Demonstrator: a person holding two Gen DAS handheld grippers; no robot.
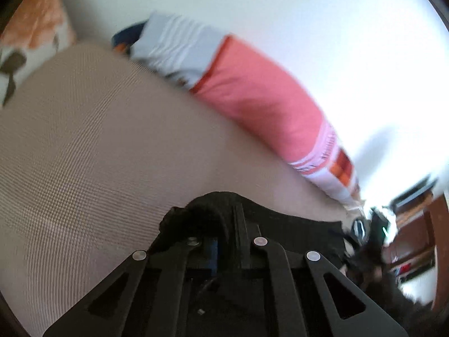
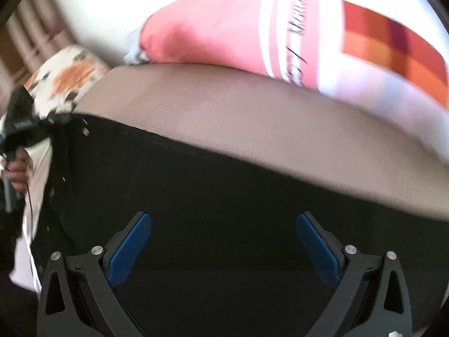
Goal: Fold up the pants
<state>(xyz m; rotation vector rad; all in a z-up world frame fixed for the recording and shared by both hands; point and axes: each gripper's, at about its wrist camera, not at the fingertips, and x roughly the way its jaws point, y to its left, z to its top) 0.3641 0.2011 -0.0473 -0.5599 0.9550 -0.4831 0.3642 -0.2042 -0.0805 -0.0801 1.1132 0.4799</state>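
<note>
The black pants (image 2: 224, 191) lie spread on a beige bed sheet (image 2: 252, 118). My right gripper (image 2: 224, 226) is open, its blue pads (image 2: 132, 247) wide apart just above the black cloth and holding nothing. My left gripper (image 1: 221, 219) is shut on a bunched fold of the black pants (image 1: 207, 210), lifted a little over the sheet (image 1: 98, 154). The left gripper with the hand on it also shows at the far left of the right wrist view (image 2: 16, 140), at the pants' edge.
A pink pillow (image 1: 261, 98) (image 2: 213, 28) with white bands and an orange-checked patch lies along the bed's far side by a white wall. A grey striped cloth (image 1: 174, 45) and a floral pillow (image 1: 31, 39) (image 2: 70, 81) lie at the head end. Brown furniture (image 1: 415, 224) stands at right.
</note>
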